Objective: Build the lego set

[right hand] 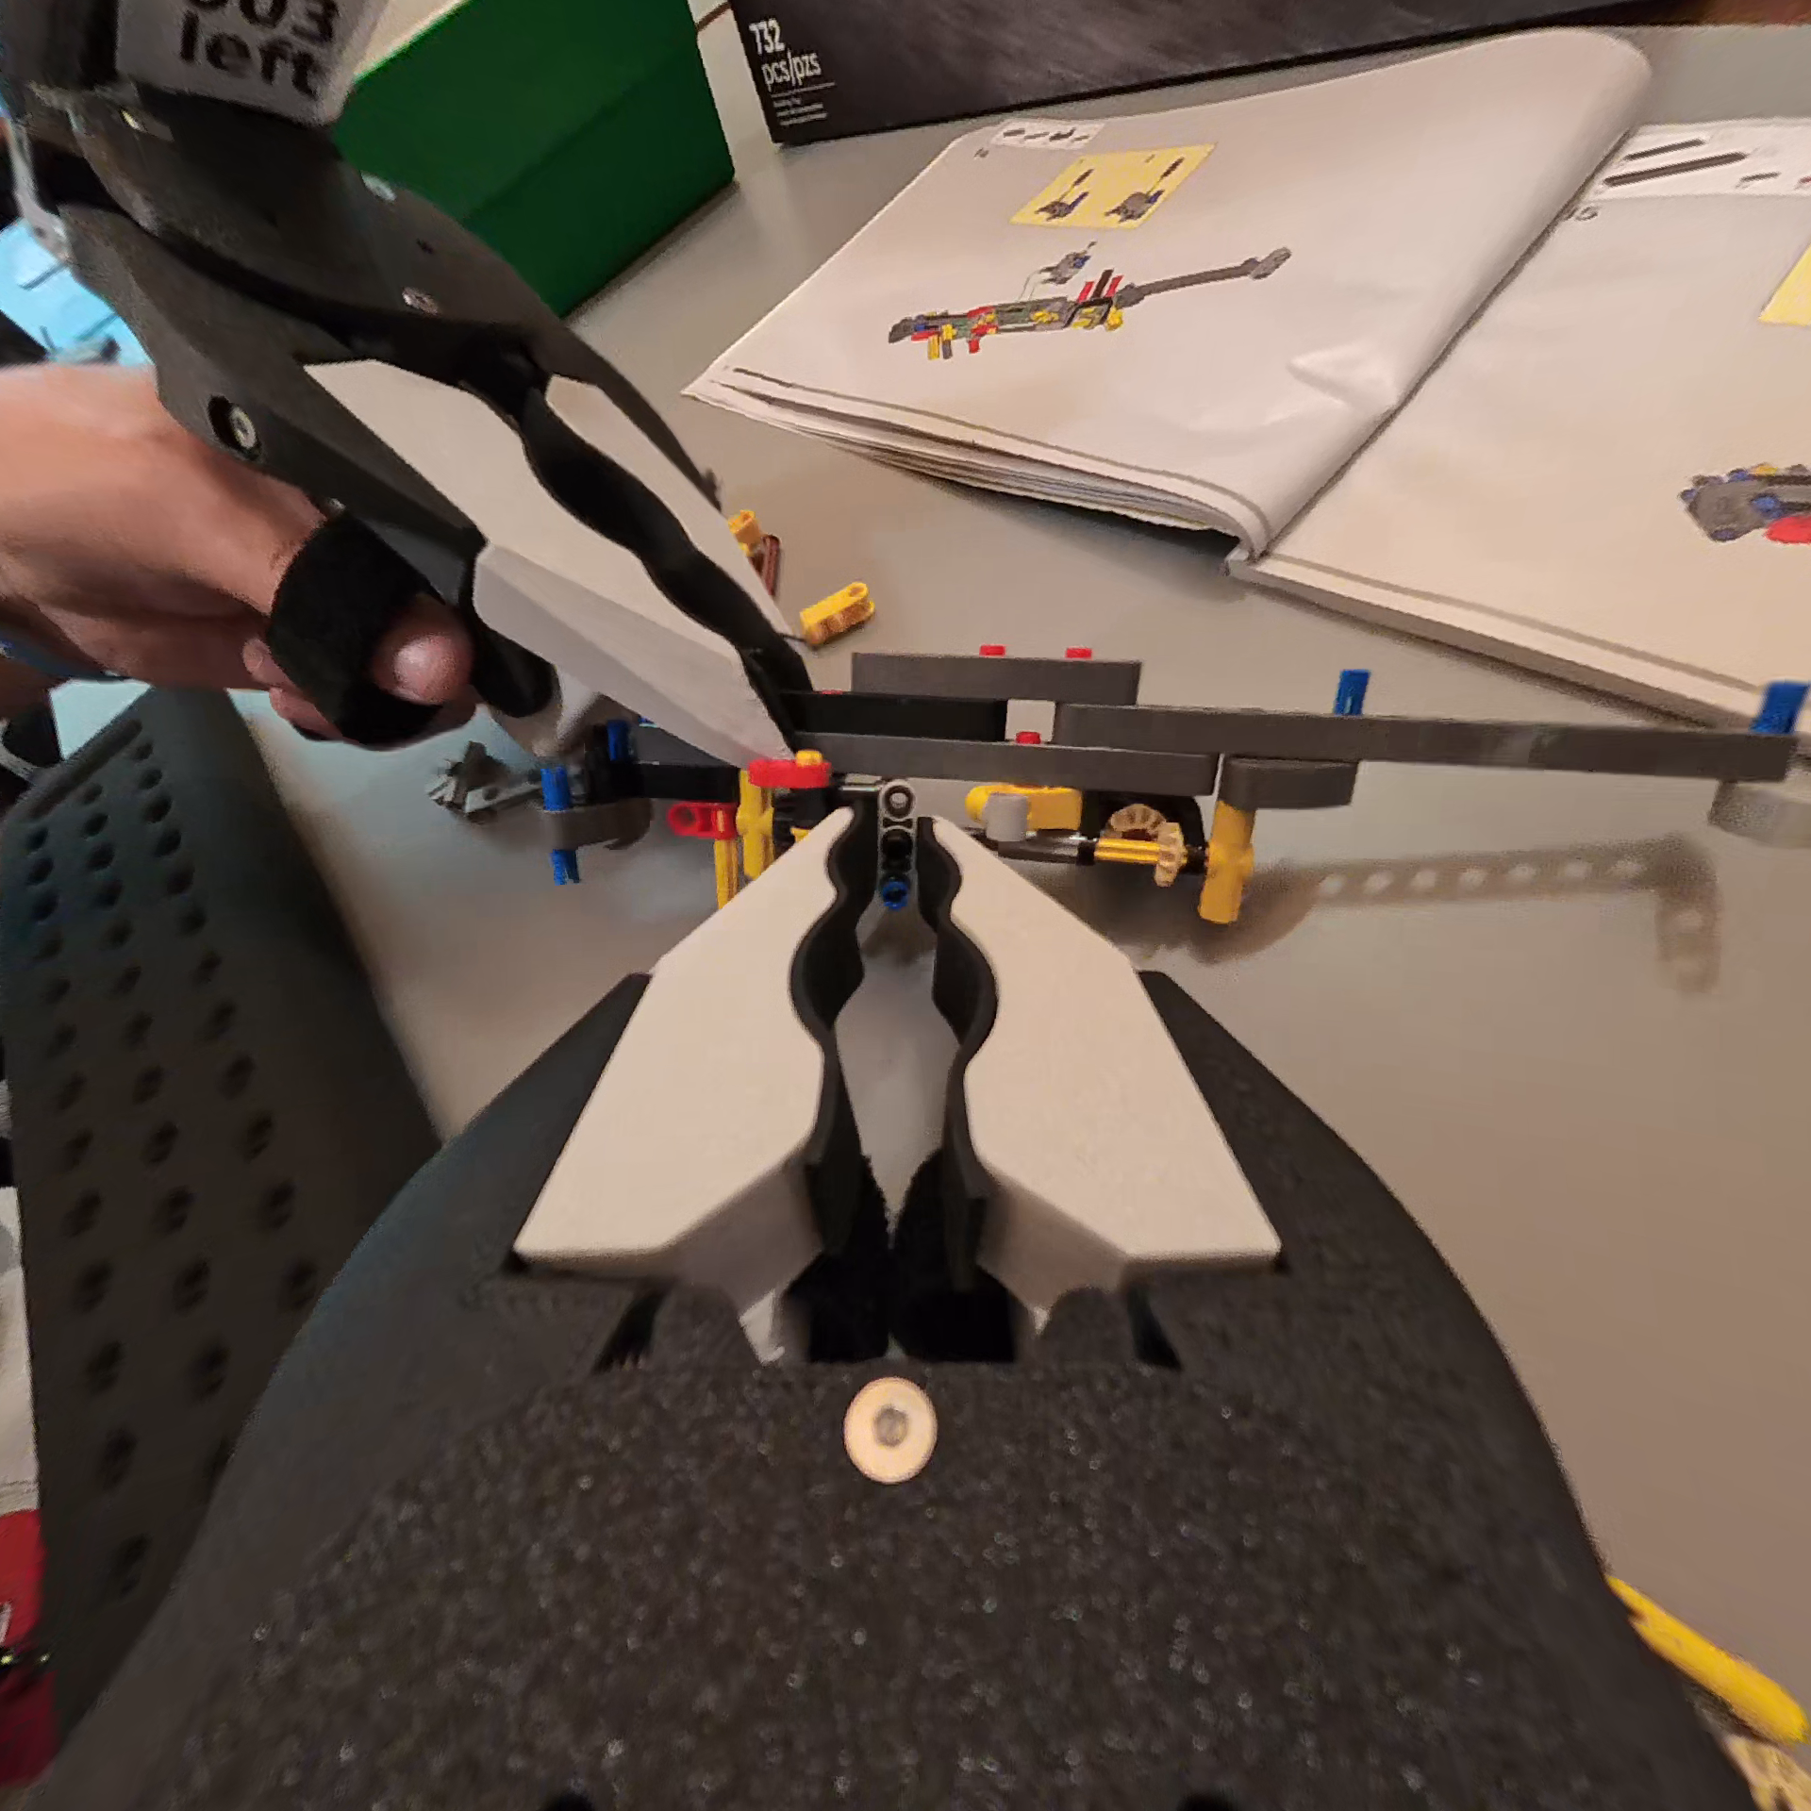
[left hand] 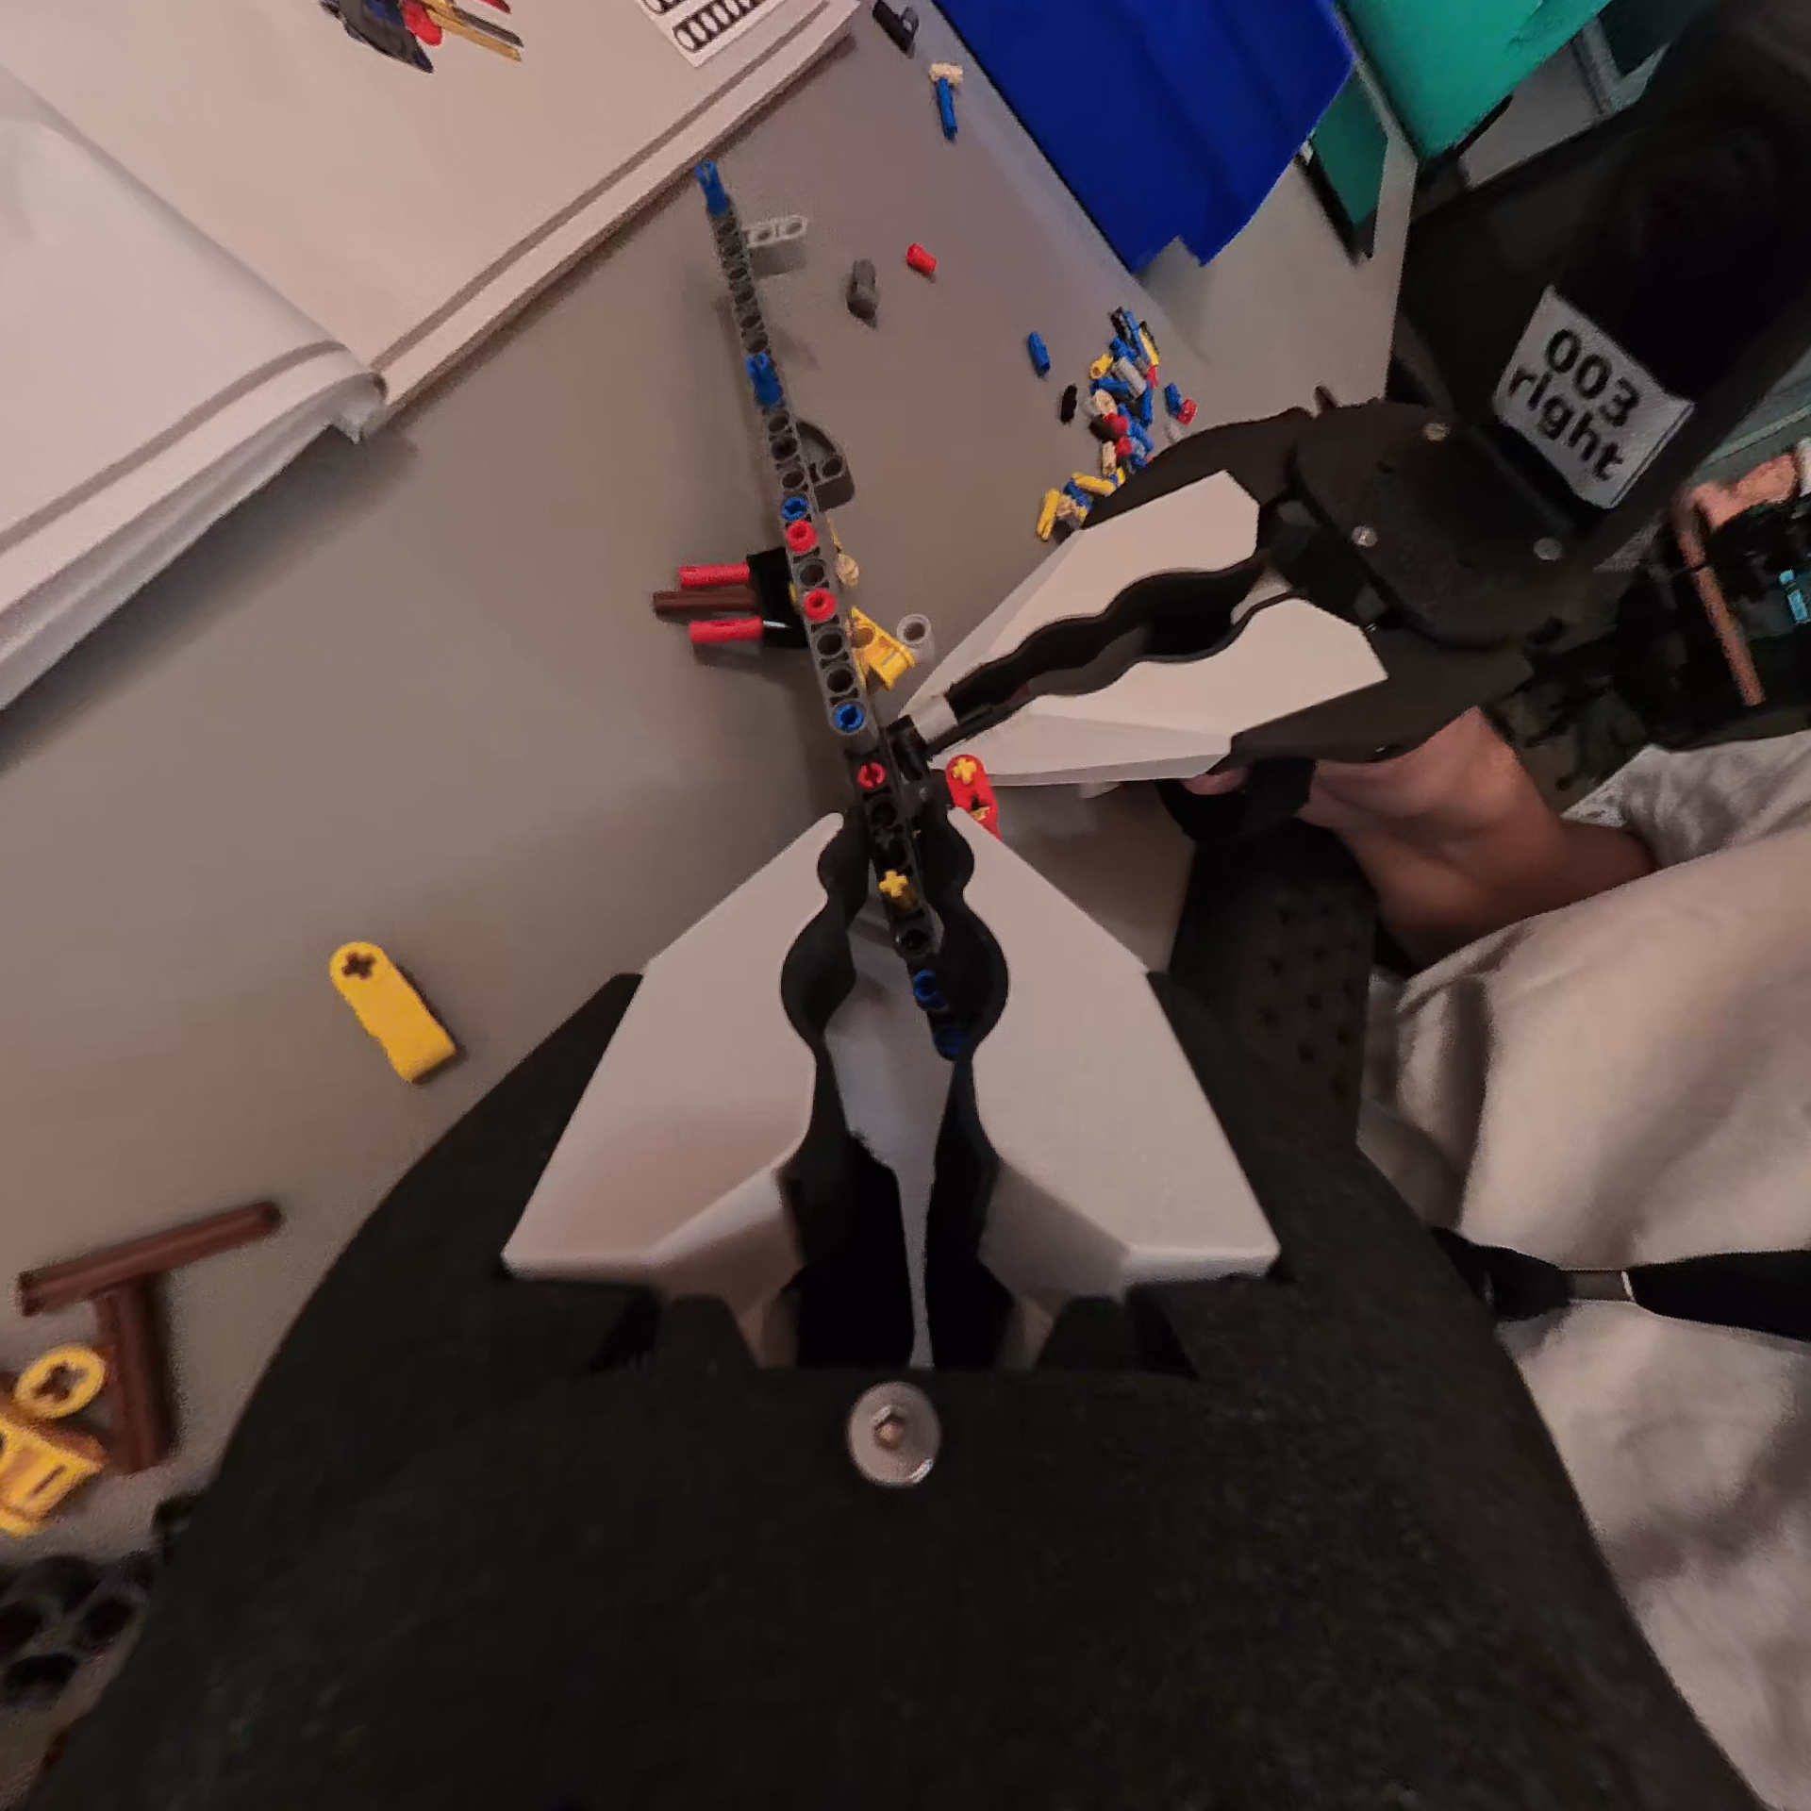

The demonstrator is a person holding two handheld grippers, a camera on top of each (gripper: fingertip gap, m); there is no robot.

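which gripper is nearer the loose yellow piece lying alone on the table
Left. The left gripper is beside the yellow piece; the right gripper sits farther, across the assembly.

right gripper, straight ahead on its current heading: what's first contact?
The right gripper is shut on a small grey beam. Straight ahead, almost touching, is the long dark grey beam assembly held by the left gripper. Depth beyond that is unclear.

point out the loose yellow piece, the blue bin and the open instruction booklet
yellow piece (left hand: pixel 392 1009), left wrist view, middle of its flat face
blue bin (left hand: pixel 1156 108), left wrist view, its side wall
instruction booklet (right hand: pixel 1225 323), right wrist view, left page
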